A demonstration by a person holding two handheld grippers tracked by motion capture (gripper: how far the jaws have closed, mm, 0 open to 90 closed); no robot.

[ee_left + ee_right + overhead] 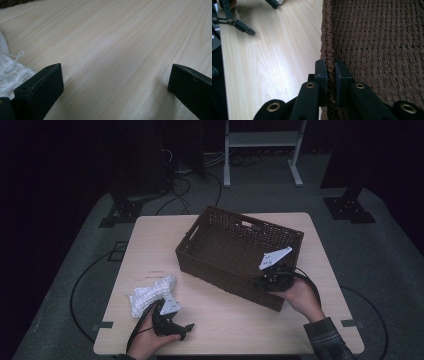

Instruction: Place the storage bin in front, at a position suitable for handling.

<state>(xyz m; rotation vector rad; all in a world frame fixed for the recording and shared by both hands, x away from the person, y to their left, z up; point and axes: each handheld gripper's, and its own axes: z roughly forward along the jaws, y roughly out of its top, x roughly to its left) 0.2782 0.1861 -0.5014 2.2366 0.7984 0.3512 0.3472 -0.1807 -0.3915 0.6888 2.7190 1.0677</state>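
Right gripper view: the right gripper (331, 67) has its jaws clenched on the rim of the wicker basket (382, 37), one jaw outside the wall and one inside, the braided edge running straight away between them. From the high view, this grip sits at the basket's near right corner, and the basket lies askew on the tabletop (150, 240), its long axis slanting from far left to near right. It is dark brown, tightly woven, rectangular, with a handle slot in its far wall. Left of the basket, apart from it, the left gripper (186, 327) rests with jaws released, beside a white knitted cloth (150, 295). Any shift of the basket would likely pivot about the gripped corner.
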